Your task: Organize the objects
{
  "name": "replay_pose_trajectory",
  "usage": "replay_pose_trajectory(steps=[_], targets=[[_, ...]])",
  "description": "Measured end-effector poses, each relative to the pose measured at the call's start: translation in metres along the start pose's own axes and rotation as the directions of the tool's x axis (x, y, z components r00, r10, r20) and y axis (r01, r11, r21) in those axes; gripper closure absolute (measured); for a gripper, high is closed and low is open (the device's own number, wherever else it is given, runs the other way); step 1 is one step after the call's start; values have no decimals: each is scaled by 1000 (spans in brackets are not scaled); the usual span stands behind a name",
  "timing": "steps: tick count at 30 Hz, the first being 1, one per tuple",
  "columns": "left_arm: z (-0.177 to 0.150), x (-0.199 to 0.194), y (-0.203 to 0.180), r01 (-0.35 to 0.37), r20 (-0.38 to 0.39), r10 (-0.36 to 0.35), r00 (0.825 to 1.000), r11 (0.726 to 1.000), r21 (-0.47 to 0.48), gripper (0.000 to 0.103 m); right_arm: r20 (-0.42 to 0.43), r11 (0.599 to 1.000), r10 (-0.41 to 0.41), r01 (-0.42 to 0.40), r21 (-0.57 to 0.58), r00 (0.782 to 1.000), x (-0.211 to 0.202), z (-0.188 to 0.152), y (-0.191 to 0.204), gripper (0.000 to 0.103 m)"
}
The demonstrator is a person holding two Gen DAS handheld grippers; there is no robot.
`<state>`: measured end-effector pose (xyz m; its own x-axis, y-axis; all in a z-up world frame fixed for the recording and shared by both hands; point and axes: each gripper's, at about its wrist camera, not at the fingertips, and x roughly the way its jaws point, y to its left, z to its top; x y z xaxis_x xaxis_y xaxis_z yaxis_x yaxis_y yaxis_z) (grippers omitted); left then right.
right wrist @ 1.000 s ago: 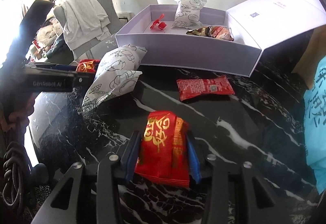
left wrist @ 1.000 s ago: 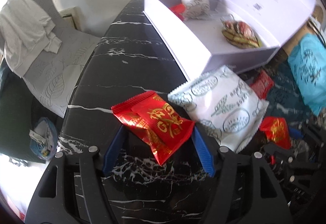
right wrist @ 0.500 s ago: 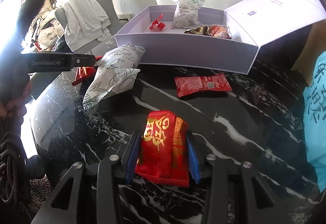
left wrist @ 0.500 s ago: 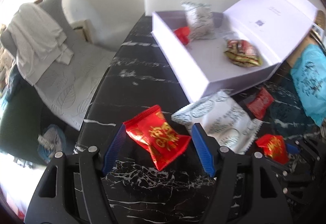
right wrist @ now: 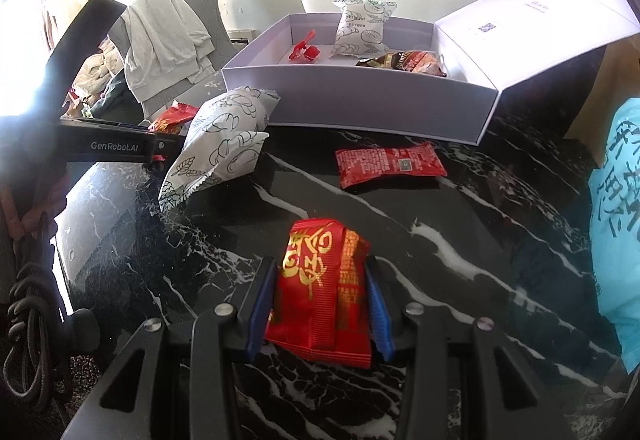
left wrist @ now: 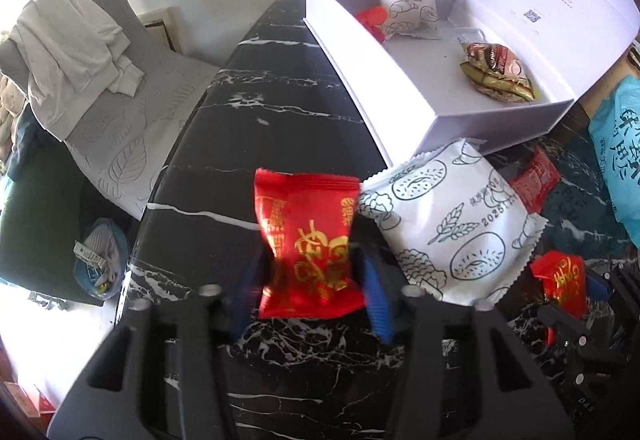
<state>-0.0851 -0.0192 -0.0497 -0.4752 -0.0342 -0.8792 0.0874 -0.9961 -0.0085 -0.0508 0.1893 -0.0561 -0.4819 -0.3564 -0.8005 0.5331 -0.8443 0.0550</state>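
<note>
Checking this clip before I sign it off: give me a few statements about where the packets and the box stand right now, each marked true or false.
1. The white box stands open with packets inside. True.
2. The right gripper has a red packet between its jaws. True.
3. The flat red packet on the marble table lies inside the box. False: it lies on the table in front of the box.
4. The left gripper is empty. False: its jaws are closing on a red and gold packet.
5. The large white printed packet lies beside the left gripper's packet. True.
</note>
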Motion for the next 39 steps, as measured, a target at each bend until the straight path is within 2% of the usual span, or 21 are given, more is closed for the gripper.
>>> replay_pose_trajectory(steps=[2, 5, 8, 12, 31, 39], targets=[[-2, -5, -2, 6, 9, -6, 1000, 1000, 19, 71, 5, 1000, 6, -6, 15, 1000, -2, -1, -2, 62], [-3, -16, -3, 49, 30, -50, 998, 998, 26, 71, 16, 998, 43, -44, 38, 999, -7, 1, -5, 63], [-4, -26, -7, 27, 46, -30, 998, 998, 50, 71, 31, 998, 43, -44, 36, 999, -13, 2, -6, 63], [-5, -40, -11, 40, 64, -45, 997, 997, 69, 71, 41, 997, 53, -55, 45, 998, -20, 4, -6, 63], [-37, -75, -28, 81, 93, -93, 991, 988, 129, 71, 104, 999, 40, -43, 28, 994, -58, -15, 9, 63], [-38, -79, -42, 103, 90, -120, 989, 979, 173, 71, 108, 999, 10, -15, 47, 994, -68, -14, 3, 63]])
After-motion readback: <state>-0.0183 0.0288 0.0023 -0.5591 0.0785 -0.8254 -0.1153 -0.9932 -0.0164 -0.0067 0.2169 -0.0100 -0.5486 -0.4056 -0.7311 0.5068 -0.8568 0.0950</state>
